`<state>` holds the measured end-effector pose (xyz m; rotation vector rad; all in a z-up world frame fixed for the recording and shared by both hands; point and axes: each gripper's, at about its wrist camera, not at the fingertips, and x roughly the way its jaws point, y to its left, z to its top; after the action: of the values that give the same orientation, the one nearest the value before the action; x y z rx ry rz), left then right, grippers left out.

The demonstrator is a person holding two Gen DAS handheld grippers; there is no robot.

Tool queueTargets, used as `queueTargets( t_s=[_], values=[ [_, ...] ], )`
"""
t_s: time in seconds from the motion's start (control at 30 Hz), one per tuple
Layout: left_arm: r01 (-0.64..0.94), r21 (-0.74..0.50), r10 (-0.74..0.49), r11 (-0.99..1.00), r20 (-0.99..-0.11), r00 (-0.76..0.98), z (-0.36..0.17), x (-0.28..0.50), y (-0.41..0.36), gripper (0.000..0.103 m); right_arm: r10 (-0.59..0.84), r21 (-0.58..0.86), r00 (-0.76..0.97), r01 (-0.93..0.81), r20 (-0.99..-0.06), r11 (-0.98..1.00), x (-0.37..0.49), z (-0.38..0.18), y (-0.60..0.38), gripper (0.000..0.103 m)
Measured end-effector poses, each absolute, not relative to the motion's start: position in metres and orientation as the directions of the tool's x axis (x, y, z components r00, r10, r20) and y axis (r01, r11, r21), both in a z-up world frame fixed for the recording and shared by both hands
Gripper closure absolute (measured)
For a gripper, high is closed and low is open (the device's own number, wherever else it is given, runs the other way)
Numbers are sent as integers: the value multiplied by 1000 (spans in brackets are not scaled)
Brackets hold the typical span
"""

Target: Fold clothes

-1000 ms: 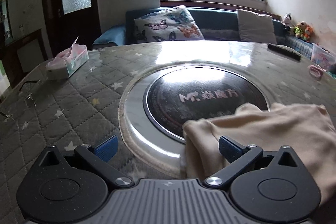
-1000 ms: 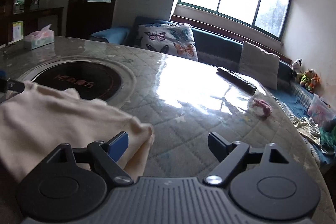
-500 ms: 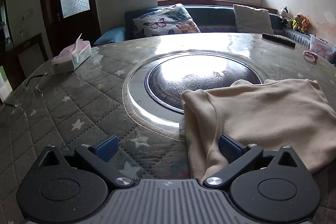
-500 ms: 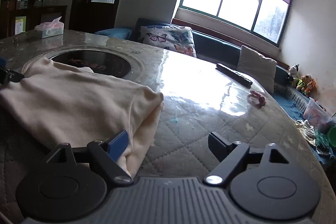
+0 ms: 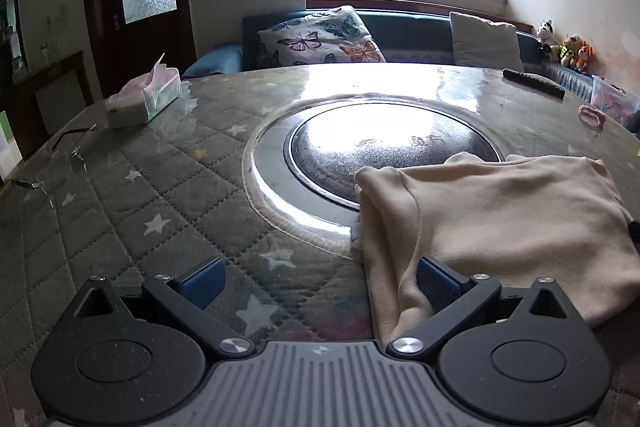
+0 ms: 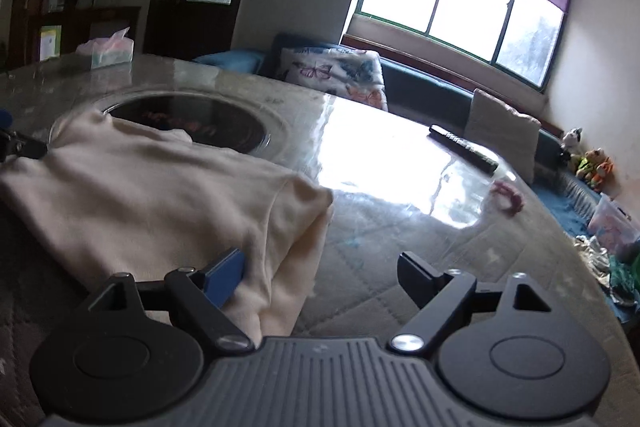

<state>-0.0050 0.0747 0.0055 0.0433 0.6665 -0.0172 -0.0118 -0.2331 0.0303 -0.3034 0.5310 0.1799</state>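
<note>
On table [image 5: 120,211]: cream garment [image 5: 500,211]; right view alone shows clothes pile [image 6: 612,259].

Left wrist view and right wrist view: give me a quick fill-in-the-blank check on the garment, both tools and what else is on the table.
1. The cream garment lies partly over the table's round dark ____.
2. Both the left tool and the right tool have their jaws ____.
3. Near the table's far left edge stands a ____ box.
4. The long black object beyond the garment is a ____ control.

Missing words: hotplate; open; tissue; remote
</note>
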Motion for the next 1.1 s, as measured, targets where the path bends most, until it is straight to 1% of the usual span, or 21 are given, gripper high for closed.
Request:
queueTargets(
  t_s=[0.1, 0.27, 0.53, 0.6, 0.7, 0.73, 0.8, 0.97, 1.0, 1.07, 1.1],
  values=[
    [44, 35, -12, 998, -623, 782, 8, -4, 76, 0, 105, -249, 856, -261, -506, 933, -14, 42, -230, 17],
    [33, -5, -28, 999, -634, 773, 15, 0, 85, 0, 215, -265, 838, -385, -502, 884, -13, 60, -206, 17],
    [-29, -79, -28, 996, -641, 767, 28, 15, 103, 0, 450, -198, 675, -657, -585, 728, -10, 63, -140, 17],
    [-32, -103, -42, 994, -643, 765, 30, 18, 105, 0, 484, -213, 636, -711, -601, 670, -15, 60, -123, 20],
    [-20, -148, -81, 989, -646, 759, 32, 22, 108, 0, 521, -231, 578, -778, -629, 584, -22, 55, -97, 27],
    [-15, -162, -95, 987, -648, 756, 31, 23, 108, 0, 530, -237, 559, -797, -637, 556, -24, 53, -89, 33],
    [-10, -188, -117, 982, -654, 747, 31, 26, 109, 0, 543, -251, 531, -825, -651, 506, -29, 49, -76, 36],
    [6, -270, -192, 963, -668, 719, 27, 31, 110, 1, 553, -271, 502, -852, -665, 448, -33, 42, -55, 54],
    [7, -287, -207, 958, -674, 710, 25, 32, 111, 3, 551, -269, 501, -852, -667, 448, -32, 41, -52, 58],
    [4, -318, -232, 948, -682, 694, 21, 34, 112, 3, 546, -278, 511, -847, -665, 453, -32, 40, -48, 77],
    [0, -336, -244, 942, -685, 686, 20, 35, 112, 4, 547, -276, 511, -846, -663, 457, -32, 40, -47, 80]
  ],
)
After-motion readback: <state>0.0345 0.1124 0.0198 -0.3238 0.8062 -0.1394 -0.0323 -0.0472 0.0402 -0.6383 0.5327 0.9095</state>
